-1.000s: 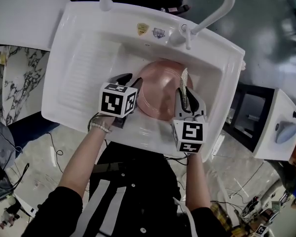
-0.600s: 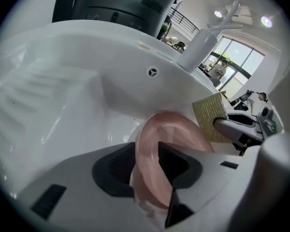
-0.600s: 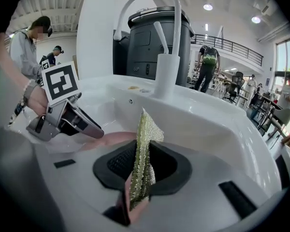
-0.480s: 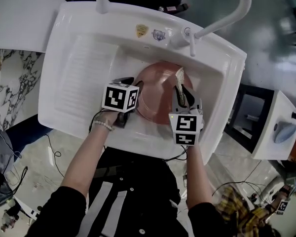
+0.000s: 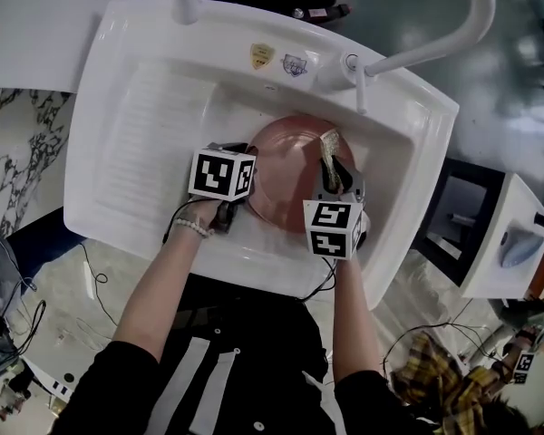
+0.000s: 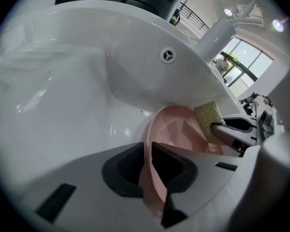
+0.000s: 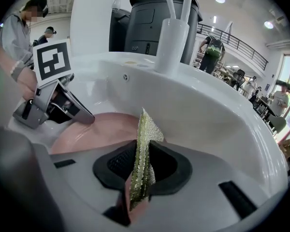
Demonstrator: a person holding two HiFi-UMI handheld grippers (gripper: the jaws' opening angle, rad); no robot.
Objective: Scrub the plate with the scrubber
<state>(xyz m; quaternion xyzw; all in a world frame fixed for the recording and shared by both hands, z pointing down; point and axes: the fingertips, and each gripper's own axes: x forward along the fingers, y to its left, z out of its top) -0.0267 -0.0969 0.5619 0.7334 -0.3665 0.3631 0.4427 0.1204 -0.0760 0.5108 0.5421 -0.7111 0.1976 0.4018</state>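
Down in the sink (image 5: pixel 145 107) basin, we grip the pink plate (image 5: pixel 286 166) by its left rim: the left gripper (image 6: pixel 152 173) has just been closing, and its fingers (image 6: pixel 123 170) now clamp that rim. The right gripper (image 7: pixel 141 170) is clenched on the thin, limp scrubber (image 7: pixel 144 139), just above the plate. We judge the plate rigid, slick and breakable, so a firm rim hold suits it.
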